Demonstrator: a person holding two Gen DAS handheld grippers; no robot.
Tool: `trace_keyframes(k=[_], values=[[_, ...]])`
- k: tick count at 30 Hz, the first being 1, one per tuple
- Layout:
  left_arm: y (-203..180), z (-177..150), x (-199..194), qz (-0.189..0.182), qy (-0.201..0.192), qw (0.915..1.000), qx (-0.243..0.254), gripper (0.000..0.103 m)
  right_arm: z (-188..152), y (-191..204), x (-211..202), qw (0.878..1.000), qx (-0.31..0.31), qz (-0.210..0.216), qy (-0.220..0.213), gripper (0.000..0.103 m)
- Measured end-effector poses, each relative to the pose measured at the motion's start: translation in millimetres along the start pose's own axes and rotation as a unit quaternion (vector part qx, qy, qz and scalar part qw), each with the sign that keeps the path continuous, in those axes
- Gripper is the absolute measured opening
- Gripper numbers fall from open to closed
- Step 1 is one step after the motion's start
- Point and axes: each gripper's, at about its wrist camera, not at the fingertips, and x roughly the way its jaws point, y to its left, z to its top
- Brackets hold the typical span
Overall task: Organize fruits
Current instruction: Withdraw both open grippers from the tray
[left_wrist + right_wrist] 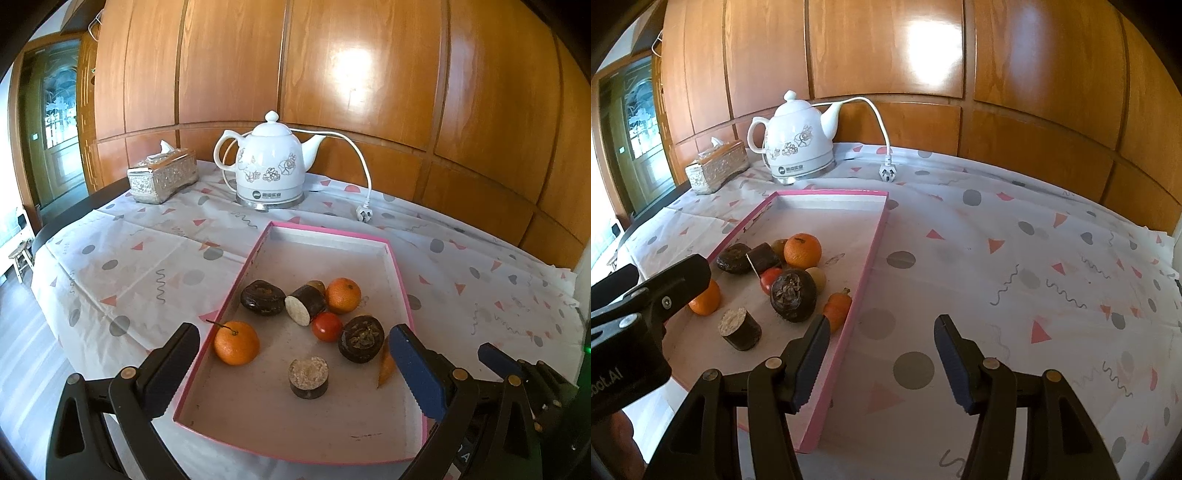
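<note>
Fruits lie loose in a shallow pink-rimmed tray (334, 230) on the counter (122, 258); both tongs stand apart and hold nothing.

Tray: rectangular, thin card walls, matt white floor, scuffed. In it: two round oranges, one (236, 342) with a stalk near the left wall, one (343, 295) further back; a small glossy red fruit (327, 326); two dark, wrinkled round fruits (263, 297) (361, 338); two dark cut cylinders with pale faces (306, 304) (308, 376); an orange piece (837, 307) against the right wall. The left tongs (291, 373) straddle the tray's near end. The right tongs (882, 363) hover over its right wall and the patterned cloth (1015, 258). Behind: a glazed white kettle (271, 162) with cord, a silver embossed tissue box (162, 179), and varnished wood panels (369, 74).
</note>
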Motion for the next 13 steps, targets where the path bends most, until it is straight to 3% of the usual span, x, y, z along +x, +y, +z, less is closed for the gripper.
trace_keyframes(k=[13], values=[[-2.4, -1.4, 4.6, -0.010, 0.004, 0.9999, -0.002, 0.102, -1.4, -2.0, 4.9, 1.000, 0.003, 0.005, 0.008, 0.059]])
